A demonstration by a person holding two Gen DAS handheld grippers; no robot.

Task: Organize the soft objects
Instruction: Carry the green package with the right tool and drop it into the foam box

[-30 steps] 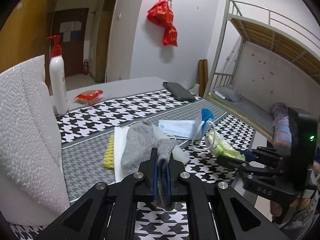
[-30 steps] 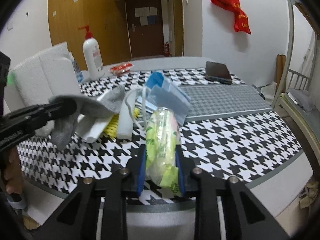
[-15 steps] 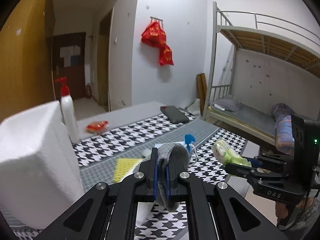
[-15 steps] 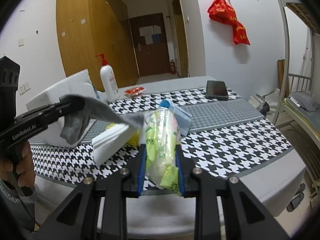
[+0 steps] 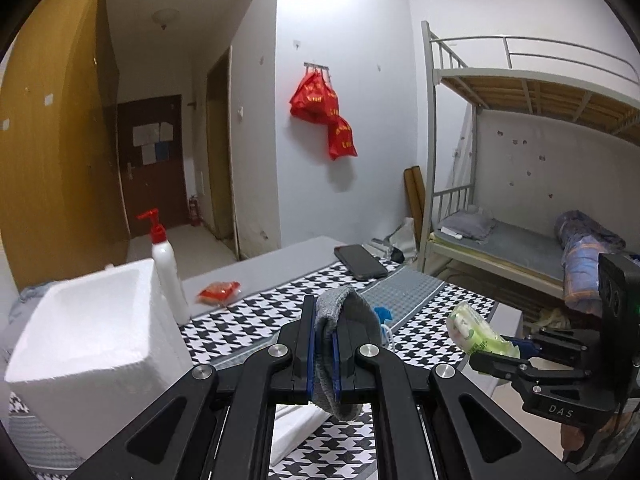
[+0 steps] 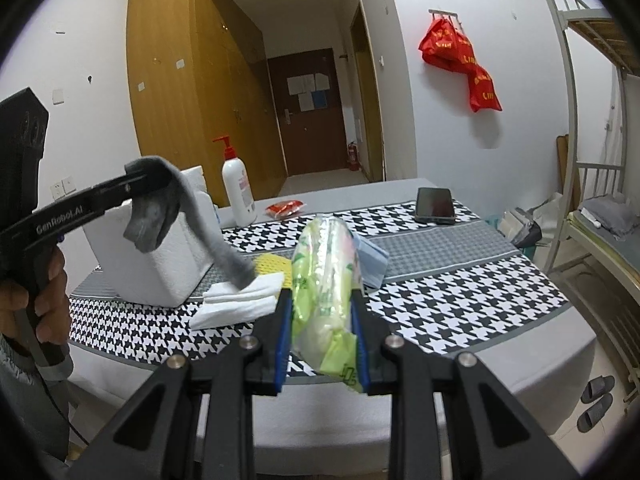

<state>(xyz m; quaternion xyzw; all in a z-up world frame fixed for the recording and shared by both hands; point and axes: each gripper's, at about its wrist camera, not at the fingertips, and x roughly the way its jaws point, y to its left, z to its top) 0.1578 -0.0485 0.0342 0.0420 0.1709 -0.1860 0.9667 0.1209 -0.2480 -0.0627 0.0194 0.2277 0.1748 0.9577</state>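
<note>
Already both tools are loaded: the left gripper point(image 5: 323, 354) is clamped on a grey sock point(image 5: 340, 320), the right gripper point(image 6: 320, 332) on a green tissue pack point(image 6: 324, 280), both held above the table point(image 6: 460, 308). Nothing seems stowed yet. Farther out, white cloths point(image 6: 240, 300), a yellow sponge point(image 6: 272, 266) and a blue mask point(image 6: 372, 260) lie right of the foam box point(image 5: 92, 340), probably their destination.

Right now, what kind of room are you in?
Probably a dorm room or shared bedroom. There is a metal bunk bed, a wall of wooden wardrobes, and a table with a houndstooth cloth.
</note>
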